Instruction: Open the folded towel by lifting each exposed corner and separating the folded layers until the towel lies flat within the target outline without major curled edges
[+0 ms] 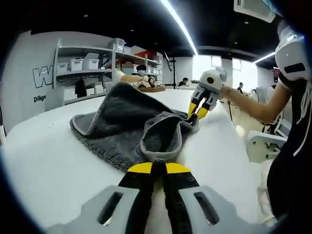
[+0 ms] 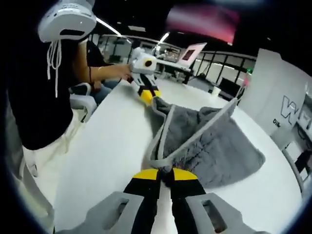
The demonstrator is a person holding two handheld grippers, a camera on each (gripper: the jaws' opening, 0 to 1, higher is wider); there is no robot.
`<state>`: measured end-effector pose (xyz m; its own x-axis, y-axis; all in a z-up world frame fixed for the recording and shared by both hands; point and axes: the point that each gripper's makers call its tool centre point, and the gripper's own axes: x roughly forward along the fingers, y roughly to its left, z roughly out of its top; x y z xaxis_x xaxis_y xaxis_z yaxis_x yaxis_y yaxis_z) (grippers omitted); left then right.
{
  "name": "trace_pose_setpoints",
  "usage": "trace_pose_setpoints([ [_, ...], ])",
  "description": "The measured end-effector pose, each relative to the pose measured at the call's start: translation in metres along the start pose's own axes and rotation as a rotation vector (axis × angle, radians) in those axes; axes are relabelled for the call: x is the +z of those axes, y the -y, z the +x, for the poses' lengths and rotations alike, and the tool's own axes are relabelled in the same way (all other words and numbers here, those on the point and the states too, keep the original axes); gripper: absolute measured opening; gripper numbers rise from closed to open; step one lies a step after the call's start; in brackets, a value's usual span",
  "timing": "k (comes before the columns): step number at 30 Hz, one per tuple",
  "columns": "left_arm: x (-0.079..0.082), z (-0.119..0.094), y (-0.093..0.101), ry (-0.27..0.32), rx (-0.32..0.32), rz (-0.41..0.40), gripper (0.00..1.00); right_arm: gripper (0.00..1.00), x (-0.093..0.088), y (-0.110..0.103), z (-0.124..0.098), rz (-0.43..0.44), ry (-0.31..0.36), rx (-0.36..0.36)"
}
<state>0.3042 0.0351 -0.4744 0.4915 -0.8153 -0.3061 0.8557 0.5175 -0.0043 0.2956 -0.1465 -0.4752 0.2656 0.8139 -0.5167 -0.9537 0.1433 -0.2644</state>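
Two grippers point(image 1: 158, 168) point(image 2: 165, 174), one gray towel point(image 1: 122, 122)

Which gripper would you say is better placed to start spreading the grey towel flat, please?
Neither clearly: the left gripper and the right gripper are each shut on a corner of the towel, so likely both pulling apart.

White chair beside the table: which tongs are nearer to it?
Left. The left tongs grip the towel corner beside the white chair; the right tongs hold the corner farther along the table.
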Motion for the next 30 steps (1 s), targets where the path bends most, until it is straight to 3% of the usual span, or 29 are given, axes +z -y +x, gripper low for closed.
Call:
trace_pose_setpoints([
  [9, 0.002, -0.007, 0.003, -0.002, -0.014, -0.002, 0.09, 0.05, 0.007, 0.001, -0.006, 0.014, 0.0, -0.007],
  [18, 0.017, -0.017, 0.009, 0.048, -0.053, -0.021, 0.11, 0.07, 0.012, -0.003, -0.012, 0.007, 0.001, 0.001],
  [30, 0.006, -0.021, 0.023, -0.036, -0.105, 0.054, 0.1, 0.06, 0.007, -0.014, -0.022, 0.002, -0.035, 0.01],
])
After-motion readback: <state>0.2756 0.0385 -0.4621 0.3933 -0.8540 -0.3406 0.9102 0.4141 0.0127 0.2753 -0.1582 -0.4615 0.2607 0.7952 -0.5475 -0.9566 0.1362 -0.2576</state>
